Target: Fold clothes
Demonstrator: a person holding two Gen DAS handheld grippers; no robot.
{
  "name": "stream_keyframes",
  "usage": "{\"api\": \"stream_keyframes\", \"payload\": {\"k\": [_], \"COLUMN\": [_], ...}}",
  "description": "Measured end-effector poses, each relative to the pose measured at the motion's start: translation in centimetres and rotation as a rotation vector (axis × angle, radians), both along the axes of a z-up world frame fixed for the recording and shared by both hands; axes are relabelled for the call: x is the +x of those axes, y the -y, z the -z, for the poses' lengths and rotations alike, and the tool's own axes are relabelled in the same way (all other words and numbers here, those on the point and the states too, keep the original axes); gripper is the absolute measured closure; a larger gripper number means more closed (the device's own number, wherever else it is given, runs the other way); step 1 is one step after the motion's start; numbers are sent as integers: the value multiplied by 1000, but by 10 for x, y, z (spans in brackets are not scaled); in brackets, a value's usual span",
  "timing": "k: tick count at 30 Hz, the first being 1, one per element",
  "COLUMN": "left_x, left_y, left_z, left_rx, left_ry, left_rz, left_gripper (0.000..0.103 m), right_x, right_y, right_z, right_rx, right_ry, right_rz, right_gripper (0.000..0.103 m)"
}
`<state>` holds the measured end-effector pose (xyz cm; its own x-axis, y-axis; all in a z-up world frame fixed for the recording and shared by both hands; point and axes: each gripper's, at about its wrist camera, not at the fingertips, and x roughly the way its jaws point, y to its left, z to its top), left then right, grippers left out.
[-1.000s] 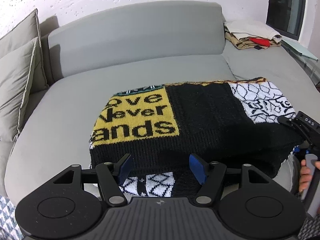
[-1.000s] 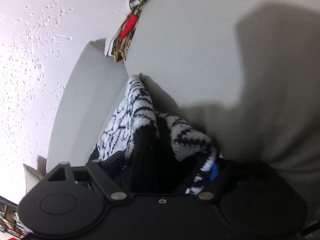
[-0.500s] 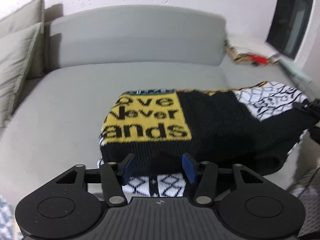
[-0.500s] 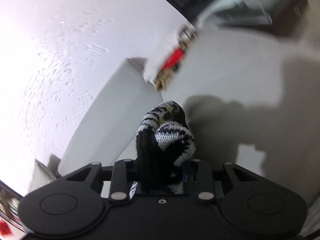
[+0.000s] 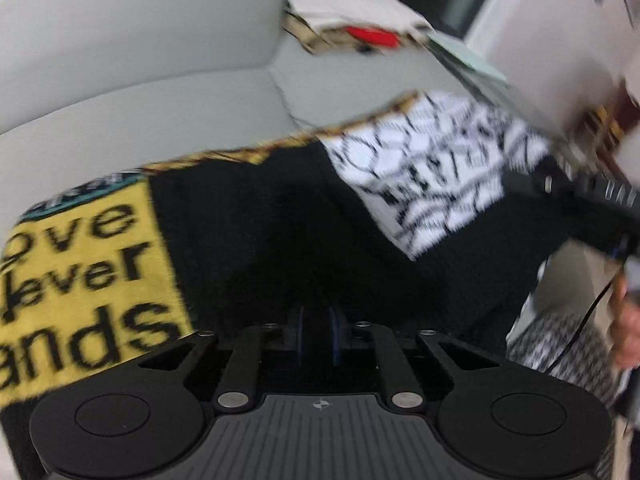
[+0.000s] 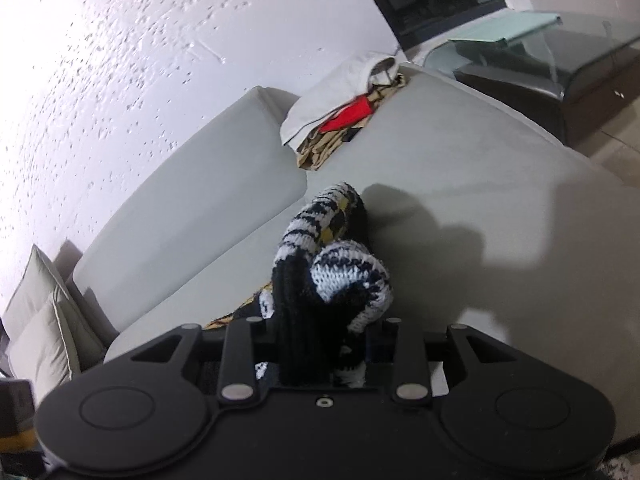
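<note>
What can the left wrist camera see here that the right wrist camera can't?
Only the left wrist view shows the sweater's yellow panel with black lettering, the left claw shut on the black knit, and a hand at the right edge.

Only the right wrist view shows the cushions, the speckled wall and the glass table.

Both show the sweater, the right claw clamped on it, the grey sofa and the clothes pile.

Sweater [image 5: 280,240] yellow patch [image 5: 88,280]: "ove", "ever", "ands"; first letters cut off.
</note>
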<state>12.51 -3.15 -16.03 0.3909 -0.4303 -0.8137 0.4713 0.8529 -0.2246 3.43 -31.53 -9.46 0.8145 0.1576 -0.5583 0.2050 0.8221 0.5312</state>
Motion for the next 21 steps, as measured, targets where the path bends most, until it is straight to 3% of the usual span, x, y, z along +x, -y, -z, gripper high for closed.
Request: {"api": "stream_keyframes", "payload": {"k": [4,9,11,13,17,21], "left_x": [-4,-1,-9,-29,-83,-123], "left_y": [14,-3,-27,-58,-131,-193], "left_z": [16,13,-4,-27,-63,-72], "left_rx": [23,-65,-146,-193,-171,-155], "left_ry": [14,-15,-22,30,173,206], "left_rz": [40,-29,-81,-132,-274,-415], "left_gripper": [99,99,98,92,84,84], "right_x": [9,23,24,23,21,17], "right_y": [-30,-102,-123,-144,-193,-252], "right_z": [-22,-50,-64,-78,-89,-87], "right_rx": [-99,-342,-413,-478,-603,-711], "right_ry": [21,53,80,104,141,182], "right_rz": [-62,-173,-191,-212,-265,-356], "right_gripper": [71,71,71,71,71,71]}}
